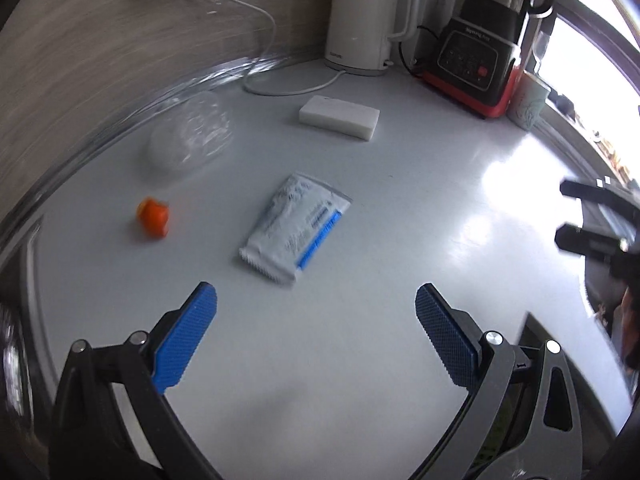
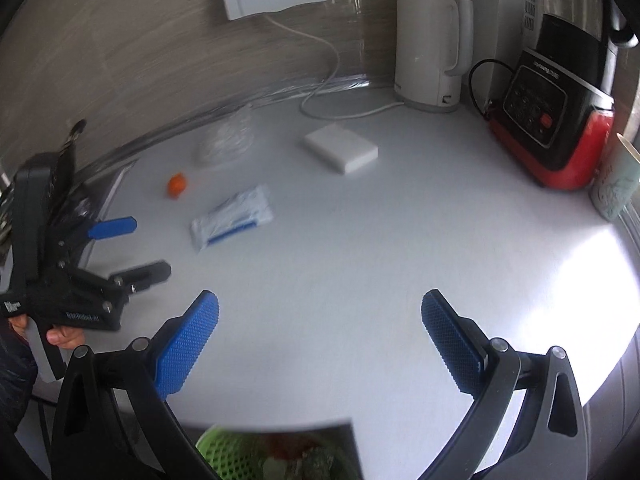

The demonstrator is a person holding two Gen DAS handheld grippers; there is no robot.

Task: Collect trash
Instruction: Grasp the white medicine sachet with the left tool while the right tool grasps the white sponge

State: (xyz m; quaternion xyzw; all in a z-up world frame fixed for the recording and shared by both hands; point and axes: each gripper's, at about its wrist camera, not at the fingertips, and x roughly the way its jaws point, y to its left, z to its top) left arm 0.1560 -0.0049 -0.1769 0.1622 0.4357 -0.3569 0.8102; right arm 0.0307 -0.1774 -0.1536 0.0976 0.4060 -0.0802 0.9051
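Note:
A white packet with blue print lies flat on the white countertop, just ahead of my left gripper, which is open and holds nothing. Left of the packet sits a small orange scrap, and a crumpled clear plastic wrapper lies behind it near the wall. In the right wrist view the same packet, orange scrap and clear wrapper lie far ahead to the left. My right gripper is open and empty over bare counter. The left gripper shows there too, held by a hand.
A white sponge block lies mid-counter. A white kettle, a red and black blender and a pale mug stand at the back right, with a cord trailing from the kettle. A green mesh bin with scraps sits below the counter's front edge.

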